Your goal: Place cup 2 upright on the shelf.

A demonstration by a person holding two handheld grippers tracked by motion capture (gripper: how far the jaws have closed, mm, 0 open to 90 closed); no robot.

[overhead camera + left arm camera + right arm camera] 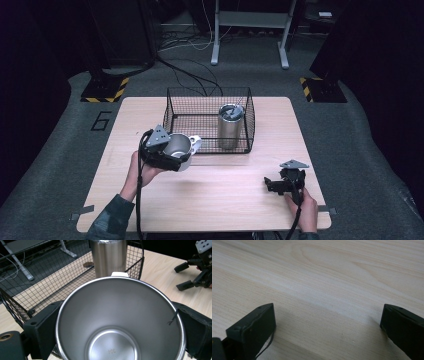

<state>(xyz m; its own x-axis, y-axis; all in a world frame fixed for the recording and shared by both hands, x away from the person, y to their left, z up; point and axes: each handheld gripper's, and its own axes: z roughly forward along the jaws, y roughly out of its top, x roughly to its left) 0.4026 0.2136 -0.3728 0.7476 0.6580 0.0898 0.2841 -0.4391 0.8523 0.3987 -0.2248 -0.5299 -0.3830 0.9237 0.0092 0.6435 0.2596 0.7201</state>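
Left gripper [172,152] clamps steel cup [178,148] at basket's [175,107] 7 o'clock. Right gripper [272,184] spread wide, holding nothing, low over table [225,200].

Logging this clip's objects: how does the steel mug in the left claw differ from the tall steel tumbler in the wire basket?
The short, wide stainless steel mug is clamped in the left claw, outside the black wire basket; the tall, narrow stainless steel tumbler stands upright inside it. The mug is open-topped and empty, with a white handle; the tumbler wears a lid. Both are brushed metal.
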